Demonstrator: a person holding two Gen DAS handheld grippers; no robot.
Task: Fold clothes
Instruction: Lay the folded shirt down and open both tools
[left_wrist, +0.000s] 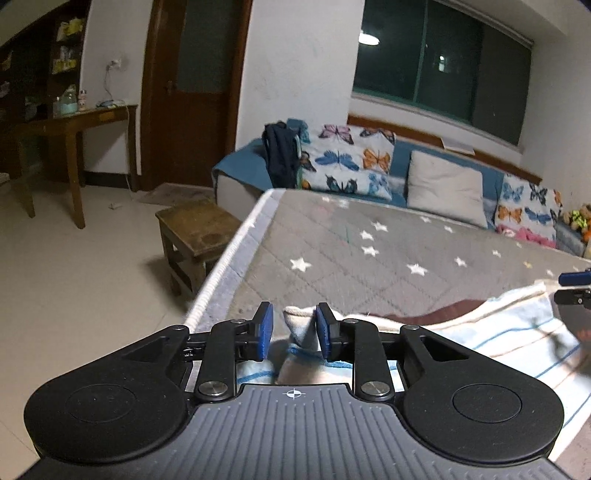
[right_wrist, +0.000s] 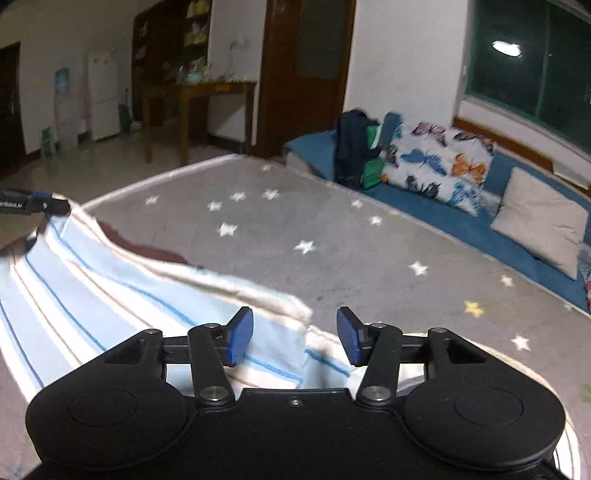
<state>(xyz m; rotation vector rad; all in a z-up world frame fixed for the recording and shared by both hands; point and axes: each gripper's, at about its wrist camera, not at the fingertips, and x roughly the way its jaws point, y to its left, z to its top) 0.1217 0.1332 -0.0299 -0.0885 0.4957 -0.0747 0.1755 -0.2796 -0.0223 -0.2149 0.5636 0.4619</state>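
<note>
A pale blue cotton garment with thin blue and tan stripes (right_wrist: 110, 295) is spread over the near part of a grey quilted mattress printed with white stars (right_wrist: 332, 229). A dark maroon layer (right_wrist: 147, 251) is seen beneath its far edge. The left gripper (left_wrist: 293, 330), fitted with blue ribbed pads on black fingers, is positioned at the garment's left corner; a bunched white fold of the fabric stands between the pads, with a narrow gap visible on the left side, so the claw is read as released – the cloth is not pinched. The right gripper (right_wrist: 295, 334) is held over the garment's right corner, its pads set wide apart and clear of the fabric below. Beyond the mattress, a blue sofa (left_wrist: 400, 158) with butterfly-print cushions (left_wrist: 347, 162) is located under a dark window – a small wooden stool (left_wrist: 195, 225) stands beside the mattress.
</note>
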